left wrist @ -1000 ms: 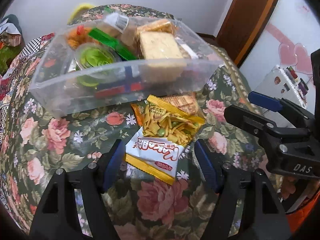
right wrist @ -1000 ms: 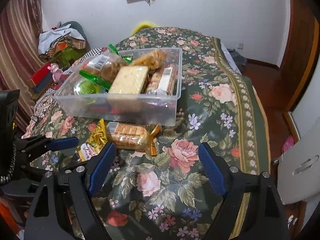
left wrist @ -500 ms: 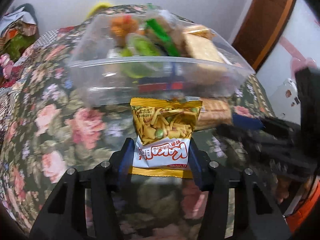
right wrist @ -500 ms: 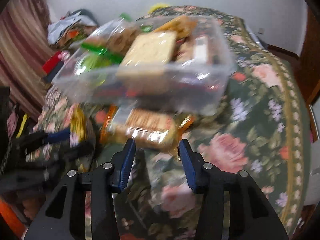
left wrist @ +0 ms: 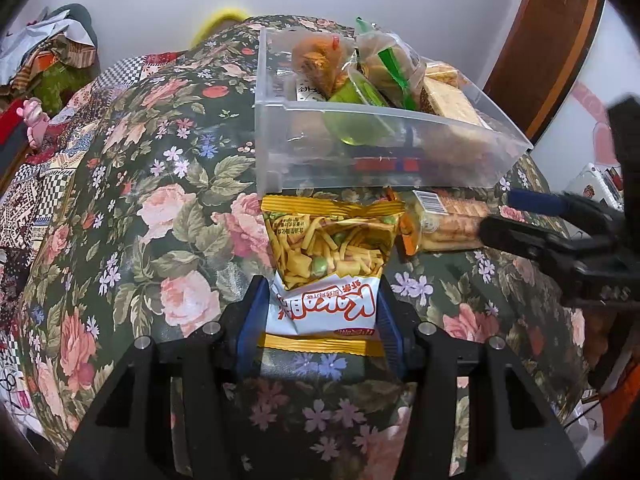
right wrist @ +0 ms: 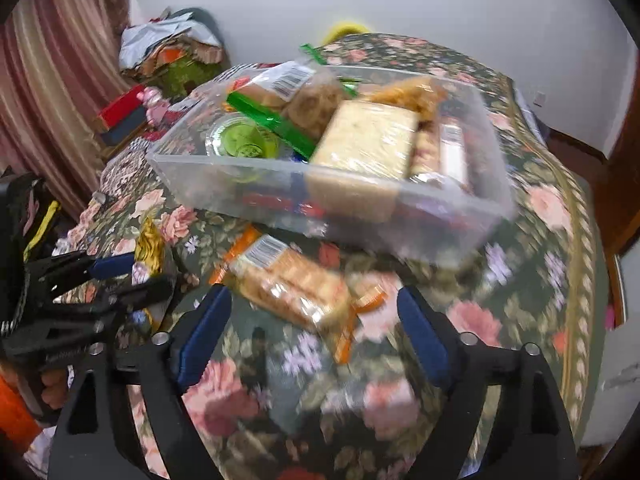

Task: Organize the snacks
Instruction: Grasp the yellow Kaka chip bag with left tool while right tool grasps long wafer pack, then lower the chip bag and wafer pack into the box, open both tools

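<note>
My left gripper (left wrist: 322, 312) is shut on a yellow-and-white snack bag (left wrist: 328, 256) and holds it just in front of the clear plastic bin (left wrist: 384, 160). The bin holds several wrapped snacks, among them a green cup (left wrist: 356, 120). A cracker pack in orange wrap (right wrist: 292, 284) lies on the floral tablecloth in front of the bin (right wrist: 448, 224); it also shows in the left wrist view (left wrist: 444, 220). My right gripper (right wrist: 314, 320) is open, its fingers on either side of the near end of the cracker pack. The left gripper also shows in the right wrist view (right wrist: 120, 276).
The floral cloth (left wrist: 160, 220) covers a rounded table that drops away at its edges. Piled clothes and boxes (right wrist: 168, 60) sit at the far left by a curtain. A wooden door (left wrist: 556, 40) stands at the right.
My left gripper closed on the snack bag and lifted it toward the bin. My right gripper moved in on the cracker pack, narrowed, then opened wider around it.
</note>
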### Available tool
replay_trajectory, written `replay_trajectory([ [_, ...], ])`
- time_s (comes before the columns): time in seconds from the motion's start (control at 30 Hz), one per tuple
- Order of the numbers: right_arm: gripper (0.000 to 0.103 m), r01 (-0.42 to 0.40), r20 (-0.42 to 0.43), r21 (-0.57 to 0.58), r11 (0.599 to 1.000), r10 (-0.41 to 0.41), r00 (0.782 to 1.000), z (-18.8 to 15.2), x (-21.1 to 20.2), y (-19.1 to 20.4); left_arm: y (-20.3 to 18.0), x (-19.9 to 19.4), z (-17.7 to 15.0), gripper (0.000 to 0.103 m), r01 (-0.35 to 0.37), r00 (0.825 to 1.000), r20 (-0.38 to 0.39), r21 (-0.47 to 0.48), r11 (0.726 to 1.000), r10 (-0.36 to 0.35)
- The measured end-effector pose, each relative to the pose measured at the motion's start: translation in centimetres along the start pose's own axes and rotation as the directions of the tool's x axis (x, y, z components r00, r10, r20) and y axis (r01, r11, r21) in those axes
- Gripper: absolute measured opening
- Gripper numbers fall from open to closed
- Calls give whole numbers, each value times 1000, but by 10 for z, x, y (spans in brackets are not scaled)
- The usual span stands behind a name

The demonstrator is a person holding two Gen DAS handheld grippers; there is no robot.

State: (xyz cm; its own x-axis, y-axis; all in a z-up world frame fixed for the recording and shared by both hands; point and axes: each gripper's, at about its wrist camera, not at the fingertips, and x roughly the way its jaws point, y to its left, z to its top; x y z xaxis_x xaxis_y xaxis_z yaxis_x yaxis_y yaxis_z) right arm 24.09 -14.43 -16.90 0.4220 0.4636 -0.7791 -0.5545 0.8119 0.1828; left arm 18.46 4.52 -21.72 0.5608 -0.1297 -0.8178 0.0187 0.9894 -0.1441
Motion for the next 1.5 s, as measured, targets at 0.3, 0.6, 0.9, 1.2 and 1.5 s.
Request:
replay_trajectory([
  [0.3, 83, -27, -84, -83, 996, 20, 996, 9, 34, 14, 0, 0, -1, 52, 18, 1000, 1, -1, 1000, -18],
  [0.6, 39, -42, -105, -74, 996, 34, 994, -11, 22, 15, -5, -8, 0, 48, 27, 999, 17, 1, 1000, -27],
  [0.9, 35, -2, 8, -47, 999, 2, 1000, -20, -18, 11, -18, -38, 17, 48, 29, 995, 95, 27, 999, -31],
  [1.2, 35, 51, 152, 28, 998, -55, 987, 5, -56, -10, -18, -52, 54, 48, 12, 985, 170, 28, 1000, -17],
  [1.5, 35, 115, 189, 123, 986, -137, 972, 30, -50, -40, -8, -32, 96, 48, -13, 983, 181, 13, 1000, 11],
])
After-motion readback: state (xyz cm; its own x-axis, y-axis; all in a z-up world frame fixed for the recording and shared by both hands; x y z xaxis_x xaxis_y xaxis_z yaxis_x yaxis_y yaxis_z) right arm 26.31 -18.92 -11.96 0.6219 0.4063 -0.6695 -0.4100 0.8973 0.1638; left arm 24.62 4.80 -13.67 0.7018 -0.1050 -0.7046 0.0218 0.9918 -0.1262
